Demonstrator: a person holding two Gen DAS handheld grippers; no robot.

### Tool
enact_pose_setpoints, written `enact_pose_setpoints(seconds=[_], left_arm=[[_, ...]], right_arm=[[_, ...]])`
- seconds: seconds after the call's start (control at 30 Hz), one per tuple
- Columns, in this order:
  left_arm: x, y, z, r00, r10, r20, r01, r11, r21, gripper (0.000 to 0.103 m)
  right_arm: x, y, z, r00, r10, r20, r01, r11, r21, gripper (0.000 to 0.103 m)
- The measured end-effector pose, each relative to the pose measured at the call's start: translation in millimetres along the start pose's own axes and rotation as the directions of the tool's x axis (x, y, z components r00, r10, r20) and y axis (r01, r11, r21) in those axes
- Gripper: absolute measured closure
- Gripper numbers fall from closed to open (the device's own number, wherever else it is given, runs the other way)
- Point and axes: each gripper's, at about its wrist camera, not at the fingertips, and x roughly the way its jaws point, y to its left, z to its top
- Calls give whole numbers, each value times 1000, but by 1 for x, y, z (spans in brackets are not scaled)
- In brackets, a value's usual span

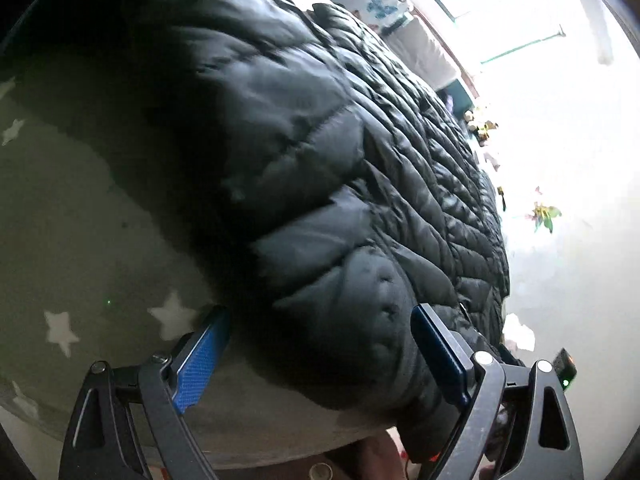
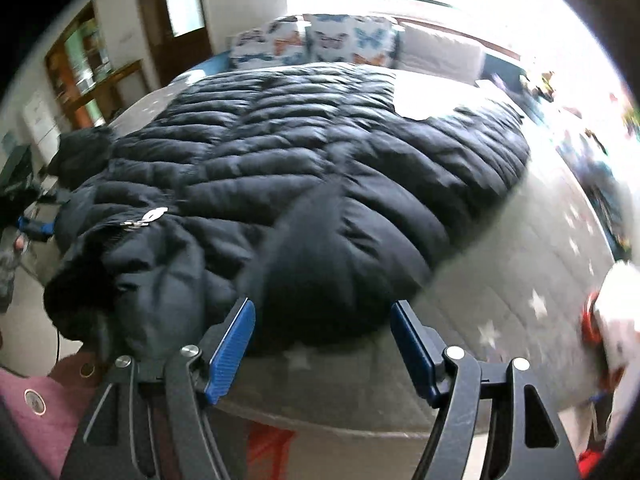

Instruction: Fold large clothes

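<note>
Black puffer jacket (image 2: 288, 168) lies flat on the bed (image 2: 500, 280): light, soft, slippery. Both hand-held grippers (image 1: 320, 344) (image 2: 322, 340) stand spread, pinching nothing; take its near hem.

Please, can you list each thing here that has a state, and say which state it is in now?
Black puffer jacket: spread flat on the bed, not folded.
Zipper: at least partly closed.
Left gripper: open, fingers either side of the jacket's edge.
Right gripper: open, at the jacket's near edge.
Star-print bedcover: laid flat.
</note>
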Motion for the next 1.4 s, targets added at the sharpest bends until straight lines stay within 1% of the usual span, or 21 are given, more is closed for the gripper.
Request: enact_pose_setpoints(seconds=[0.07, 0.1, 0.13, 0.17, 0.23, 0.33, 0.4, 0.5, 0.57, 0.6, 0.67, 0.7, 0.77, 0.87, 0.93, 0.97, 1.03, 1.1, 1.2, 1.3, 1.4], left_arm=[[7, -4, 1, 1000, 9, 1, -9, 1000, -4, 9], [8, -7, 2, 1000, 25, 13, -25, 1000, 13, 21], [10, -10, 4, 998, 63, 19, -64, 997, 33, 32], [11, -13, 6, 997, 78, 23, -79, 996, 40, 35], [12, -14, 8, 996, 84, 27, -85, 996, 36, 51], [11, -16, 14, 995, 87, 39, -88, 995, 37, 66], [8, -20, 17, 994, 94, 56, -97, 994, 47, 70], [2, -23, 31, 984, 148, 103, -155, 986, 60, 72], [1, -24, 36, 977, 175, 121, -183, 981, 57, 72], [3, -22, 41, 979, 173, 113, -180, 982, 59, 72], [3, -18, 41, 986, 140, 95, -145, 988, 45, 69], [2, -17, 39, 988, 131, 87, -136, 990, 47, 64], [-2, -12, 36, 992, 99, 74, -102, 994, 42, 58], [-22, -1, 35, 994, 45, 104, -47, 999, 21, 58], [-39, 7, 35, 991, 19, 135, -20, 1000, 8, 53], [-50, 12, 36, 985, 20, 169, -19, 1000, -2, 51], [-69, 23, 40, 972, 31, 233, -25, 999, -31, 33], [-90, 40, 45, 952, -2, 307, 29, 996, -83, 30], [-112, 63, 57, 925, -49, 376, 111, 983, -144, 18], [-134, 96, 71, 887, -39, 460, 164, 958, -235, 17], [-146, 130, 82, 868, -23, 495, 213, 919, -331, 16]], right_arm=[[8, -6, -3, 1000, 7, -19, -7, 1000, 30, 26], [12, -7, -4, 1000, 12, -24, -11, 999, 38, 26], [17, -8, -4, 999, 30, -28, -29, 998, 47, 26], [21, -9, -5, 999, 42, -28, -41, 998, 52, 26], [26, -6, -3, 997, 69, -23, -67, 996, 55, 26], [31, 4, 0, 998, 57, -20, -56, 998, 24, 20], [32, 9, 1, 998, 58, -18, -58, 998, 13, 19], [31, 19, 2, 996, 93, -15, -93, 996, -15, 19], [35, 25, 1, 994, 112, -20, -112, 993, -33, 18], [37, 28, 1, 994, 110, -22, -110, 993, -45, 17], [42, 27, 0, 995, 95, -35, -97, 994, -57, 16], [41, 24, 0, 993, 109, -40, -111, 993, -42, 16], [34, 14, 0, 989, 138, -50, -139, 990, -13, 16], [12, 7, 0, 992, 122, -34, -122, 992, -23, 16], [-5, 6, 4, 996, 92, -1, -92, 995, -36, 16], [-15, 4, 7, 997, 78, 25, -77, 996, -41, 16], [-29, 3, 17, 995, 63, 81, -59, 997, -45, 16], [-39, 4, 29, 988, 66, 140, -60, 997, -46, 16], [-36, 13, 43, 981, 90, 170, -79, 994, -69, 16], [-16, 24, 55, 982, 115, 149, -101, 990, -101, 16], [8, 33, 63, 986, 129, 104, -116, 985, -127, 16]])
